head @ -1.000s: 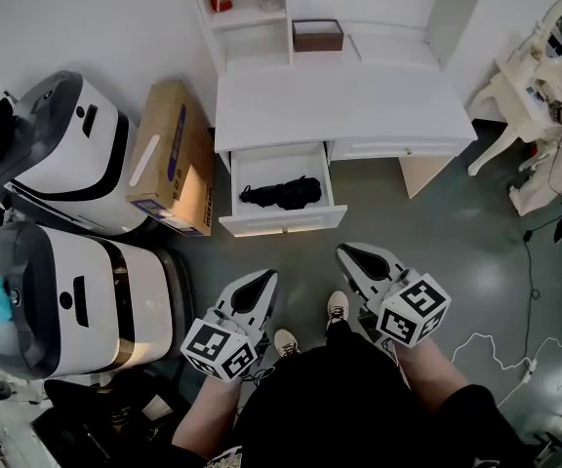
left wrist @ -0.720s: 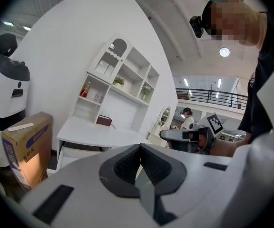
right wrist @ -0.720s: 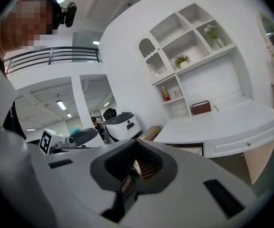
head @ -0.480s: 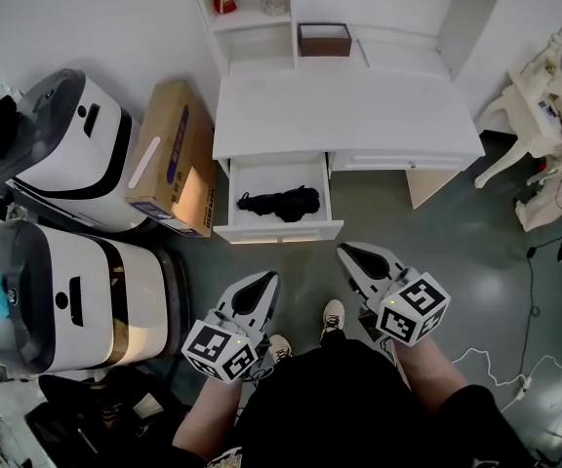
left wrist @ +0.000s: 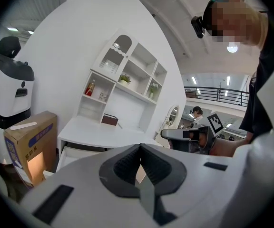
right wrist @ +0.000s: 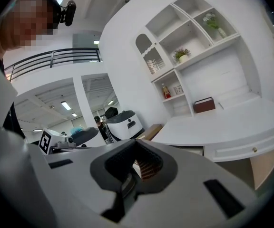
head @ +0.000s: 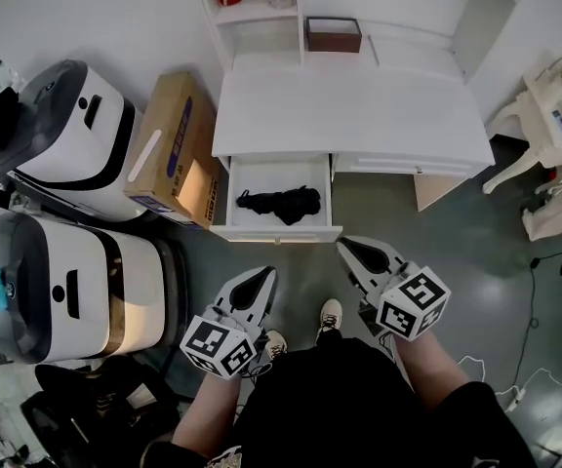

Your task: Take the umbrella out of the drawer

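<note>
A black folded umbrella [head: 281, 203] lies inside the open white drawer [head: 276, 232] at the left of the white desk [head: 349, 115]. Both grippers hang over the grey floor in front of the drawer, apart from it. My left gripper [head: 264, 276] [left wrist: 140, 146] is shut and holds nothing; its tip points towards the drawer front. My right gripper [head: 344, 249] [right wrist: 136, 142] is also shut and empty, a little nearer the drawer's right corner. The umbrella is hidden in both gripper views; the left gripper view shows only the drawer's side [left wrist: 73, 151].
A cardboard box [head: 169, 149] leans beside the desk on the left, next to two big white machines [head: 71, 135] [head: 66, 291]. A brown box [head: 333, 34] sits on the desk's back shelf. White furniture [head: 554, 115] and floor cables lie at the right.
Both grippers and the person have drifted a little closer to the desk, so the drawer sits slightly nearer. The jaws stayed shut and the umbrella has not moved.
</note>
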`<state>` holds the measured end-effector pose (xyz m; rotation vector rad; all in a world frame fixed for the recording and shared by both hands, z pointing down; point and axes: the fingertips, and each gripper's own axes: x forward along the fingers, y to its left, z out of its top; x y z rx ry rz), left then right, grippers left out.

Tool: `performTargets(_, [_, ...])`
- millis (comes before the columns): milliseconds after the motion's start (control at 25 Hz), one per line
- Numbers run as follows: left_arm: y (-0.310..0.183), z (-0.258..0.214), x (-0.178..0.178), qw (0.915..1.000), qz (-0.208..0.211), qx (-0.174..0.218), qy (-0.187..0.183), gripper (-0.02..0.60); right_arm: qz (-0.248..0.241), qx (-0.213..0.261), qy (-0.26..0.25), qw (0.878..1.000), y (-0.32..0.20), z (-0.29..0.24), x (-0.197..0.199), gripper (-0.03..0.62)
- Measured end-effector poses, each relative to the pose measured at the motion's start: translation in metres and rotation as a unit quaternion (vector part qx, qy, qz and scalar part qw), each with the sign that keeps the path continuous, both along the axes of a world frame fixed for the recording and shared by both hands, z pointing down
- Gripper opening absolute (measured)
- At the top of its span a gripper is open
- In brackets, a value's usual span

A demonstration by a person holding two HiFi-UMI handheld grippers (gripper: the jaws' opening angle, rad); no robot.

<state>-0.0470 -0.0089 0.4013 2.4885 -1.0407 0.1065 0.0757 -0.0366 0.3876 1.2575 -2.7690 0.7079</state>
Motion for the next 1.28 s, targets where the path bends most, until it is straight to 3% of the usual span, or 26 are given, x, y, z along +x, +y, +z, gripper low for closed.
performTargets(680, [-0.047,0.016,0.022,0.9971,-0.049,-0.001,-0.058,0.005,-0.062,0.003,-0.002,0.998,-0.048,0.008,0.024,0.002])
performTargets(1280, [-0.101,0.05,0.044,0.9924,0.02,-0.012,-0.121,0.005,-0.013,-0.013,-0.013,1.0,-0.072,0.021,0.049,0.002])
